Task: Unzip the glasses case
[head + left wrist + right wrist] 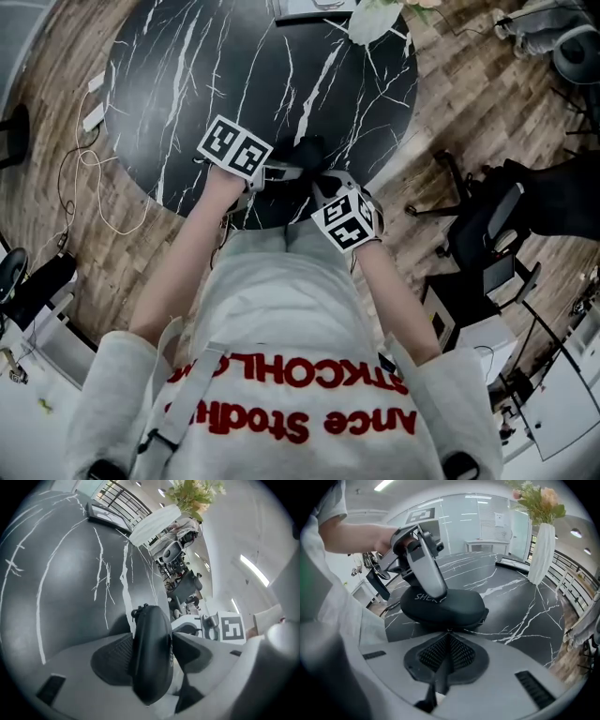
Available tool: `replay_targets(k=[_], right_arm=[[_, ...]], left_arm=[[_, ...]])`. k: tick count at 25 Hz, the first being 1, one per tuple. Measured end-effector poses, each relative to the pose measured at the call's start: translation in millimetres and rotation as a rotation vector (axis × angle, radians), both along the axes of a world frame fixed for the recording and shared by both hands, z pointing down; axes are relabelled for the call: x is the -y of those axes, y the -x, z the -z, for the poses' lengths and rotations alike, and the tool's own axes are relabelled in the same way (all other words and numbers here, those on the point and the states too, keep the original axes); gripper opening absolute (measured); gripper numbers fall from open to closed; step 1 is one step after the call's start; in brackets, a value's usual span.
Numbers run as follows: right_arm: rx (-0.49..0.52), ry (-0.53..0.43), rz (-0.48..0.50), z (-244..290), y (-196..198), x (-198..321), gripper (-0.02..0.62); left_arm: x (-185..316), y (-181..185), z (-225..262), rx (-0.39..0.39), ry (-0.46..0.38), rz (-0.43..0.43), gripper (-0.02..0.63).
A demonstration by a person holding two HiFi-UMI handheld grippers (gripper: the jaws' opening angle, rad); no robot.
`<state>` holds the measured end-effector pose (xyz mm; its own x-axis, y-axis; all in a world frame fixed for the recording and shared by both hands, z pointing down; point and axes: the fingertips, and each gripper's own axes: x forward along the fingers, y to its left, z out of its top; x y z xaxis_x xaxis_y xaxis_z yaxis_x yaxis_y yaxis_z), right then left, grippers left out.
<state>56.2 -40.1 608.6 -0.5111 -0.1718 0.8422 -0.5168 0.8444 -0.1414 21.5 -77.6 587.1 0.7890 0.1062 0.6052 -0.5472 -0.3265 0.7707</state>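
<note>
Grey plastic, two grippers meet at the table's near edge. The left gripper (152,657) is clamped across the one case (454,605), with a pad on each broad face. The right gripper (448,638) has its jaws pressed together, tips at the case's seam. Whether they pinch a zip pull I cannot tell. The case is black, oval, smooth and hard-shelled, with pale lettering on one face and a small loop at one end. Its seam looks shut where it shows. It is low over the single round table (187,84), black marble with white veins; whether it touches is unclear. Farther back on the table stands one white vase (541,550) of flowers.
</note>
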Motion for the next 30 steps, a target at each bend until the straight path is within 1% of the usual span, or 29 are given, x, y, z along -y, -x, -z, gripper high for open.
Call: replay_targets(k=[1, 3, 4, 5, 6, 9, 10, 12, 14, 15, 18, 19, 20, 21, 22, 26, 30], right_arm=[[0.000, 0.007, -0.013, -1, 0, -2, 0.014], [0.008, 0.028, -0.062, -3, -3, -2, 0.014], [0.014, 0.039, -0.089, -3, -5, -1, 0.015], [0.018, 0.044, -0.110, -4, -6, -1, 0.014], [0.021, 0.044, -0.122, -4, -6, 0, 0.014], [0.039, 0.053, -0.149, -2, -1, 0, 0.014], [0.046, 0.065, -0.161, -1, 1, 0, 0.015], [0.066, 0.083, -0.174, 0, 7, -4, 0.015], [0.084, 0.093, -0.162, 2, 18, -9, 0.015], [0.092, 0.099, -0.151, 2, 24, -14, 0.014], [0.097, 0.110, -0.121, 3, 37, -24, 0.015], [0.097, 0.114, -0.122, 2, 38, -25, 0.015], [0.100, 0.119, -0.128, 2, 39, -25, 0.015], [0.102, 0.121, -0.133, 2, 39, -24, 0.015], [0.104, 0.120, -0.133, 2, 39, -24, 0.015], [0.088, 0.102, -0.113, 4, 34, -19, 0.015], [0.025, 0.060, -0.068, 0, 17, -10, 0.015]], left_arm=[[3, 2, 5, -0.025, -0.011, 0.034, 0.256], [14, 5, 22, -0.095, -0.041, 0.129, 0.211], [18, 7, 30, -0.123, -0.062, 0.166, 0.201], [21, 9, 37, -0.134, -0.088, 0.184, 0.184], [21, 12, 43, -0.128, -0.120, 0.185, 0.165], [11, 18, 48, -0.040, -0.211, 0.137, 0.092], [6, 19, 48, -0.008, -0.235, 0.117, 0.089], [-3, 18, 46, 0.034, -0.279, 0.079, 0.089], [-11, 15, 42, 0.043, -0.334, 0.043, 0.097], [-13, 14, 40, 0.044, -0.365, 0.028, 0.127], [-13, 14, 33, 0.078, -0.440, 0.014, 0.133], [-11, 16, 31, 0.095, -0.463, 0.016, 0.107], [-9, 19, 29, 0.109, -0.484, 0.016, 0.061], [-7, 22, 27, 0.118, -0.500, 0.014, 0.021], [-6, 24, 26, 0.121, -0.508, 0.011, 0.015], [-3, 24, 26, 0.123, -0.516, 0.003, 0.009], [-5, 24, 25, 0.130, -0.522, -0.001, 0.008]])
